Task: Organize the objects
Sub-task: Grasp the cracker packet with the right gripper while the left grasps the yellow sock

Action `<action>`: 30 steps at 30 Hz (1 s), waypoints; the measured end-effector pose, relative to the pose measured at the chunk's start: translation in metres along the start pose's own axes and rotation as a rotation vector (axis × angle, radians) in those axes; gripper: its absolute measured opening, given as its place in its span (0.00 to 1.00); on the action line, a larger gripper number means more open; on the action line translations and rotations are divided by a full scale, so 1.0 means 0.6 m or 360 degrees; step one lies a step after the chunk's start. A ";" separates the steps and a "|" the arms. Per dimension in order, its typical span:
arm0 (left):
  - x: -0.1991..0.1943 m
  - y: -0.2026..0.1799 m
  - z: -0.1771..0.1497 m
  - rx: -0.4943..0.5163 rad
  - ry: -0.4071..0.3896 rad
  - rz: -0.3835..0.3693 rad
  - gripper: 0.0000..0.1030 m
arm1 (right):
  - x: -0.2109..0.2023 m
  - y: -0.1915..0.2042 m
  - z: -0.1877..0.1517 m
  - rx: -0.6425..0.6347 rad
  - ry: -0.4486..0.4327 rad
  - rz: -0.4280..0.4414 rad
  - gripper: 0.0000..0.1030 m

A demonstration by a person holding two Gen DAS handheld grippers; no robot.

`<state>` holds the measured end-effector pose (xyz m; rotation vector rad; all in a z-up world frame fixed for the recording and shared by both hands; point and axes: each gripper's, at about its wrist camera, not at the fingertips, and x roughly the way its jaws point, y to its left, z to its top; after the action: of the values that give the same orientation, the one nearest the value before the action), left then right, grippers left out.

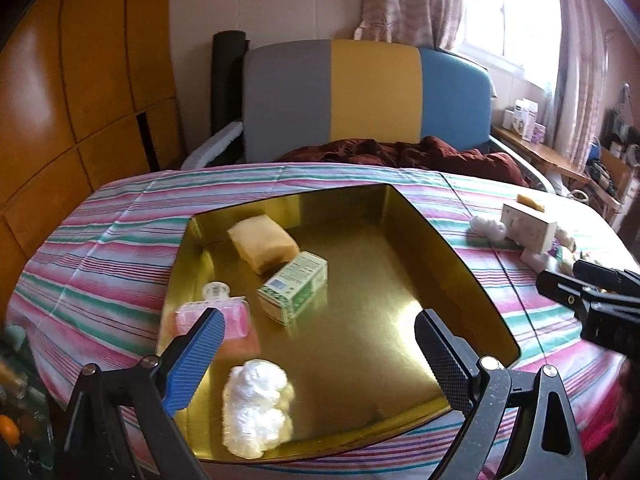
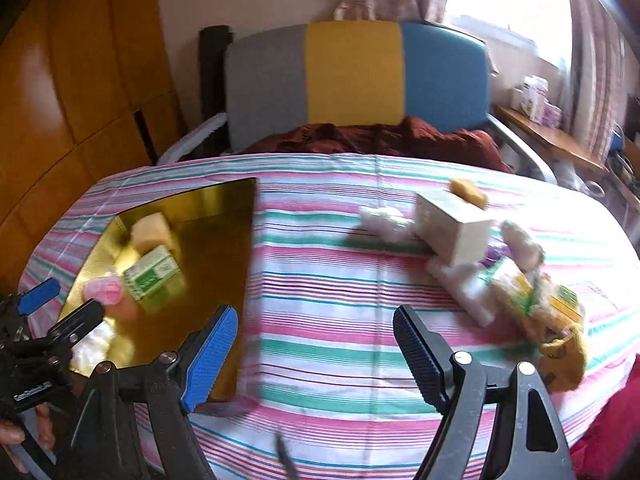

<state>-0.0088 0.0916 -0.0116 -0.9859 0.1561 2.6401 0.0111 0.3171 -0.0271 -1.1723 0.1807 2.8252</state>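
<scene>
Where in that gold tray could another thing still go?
The gold tray is bare on its right half, beside the green box. Its left side is crowded: yellow sponge, pink bottle, white wad.

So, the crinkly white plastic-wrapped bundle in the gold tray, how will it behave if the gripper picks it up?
The crinkly white plastic-wrapped bundle looks soft, so it will probably squash between the fingers. Its glossy film may slip. It seems light and, being lumpy, unlikely to roll on the gold tray.
</scene>
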 end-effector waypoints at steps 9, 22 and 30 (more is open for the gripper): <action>0.004 -0.044 0.004 0.0087 0.0039 -0.0209 0.93 | -0.021 -0.153 0.019 0.0140 0.0107 -0.0200 0.79; 0.012 -0.122 0.011 0.0257 0.0083 -0.0411 0.93 | 0.001 -0.363 0.037 -0.0122 0.0447 -0.0598 0.79; 0.020 -0.158 0.015 0.0307 0.0116 -0.0475 0.93 | 0.078 -0.350 0.033 -0.0512 0.0703 -0.0460 0.82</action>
<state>0.0085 0.1860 -0.0122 -0.9589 0.2542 2.2740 -0.0112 0.5293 -0.0628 -1.7169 -0.4025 2.3673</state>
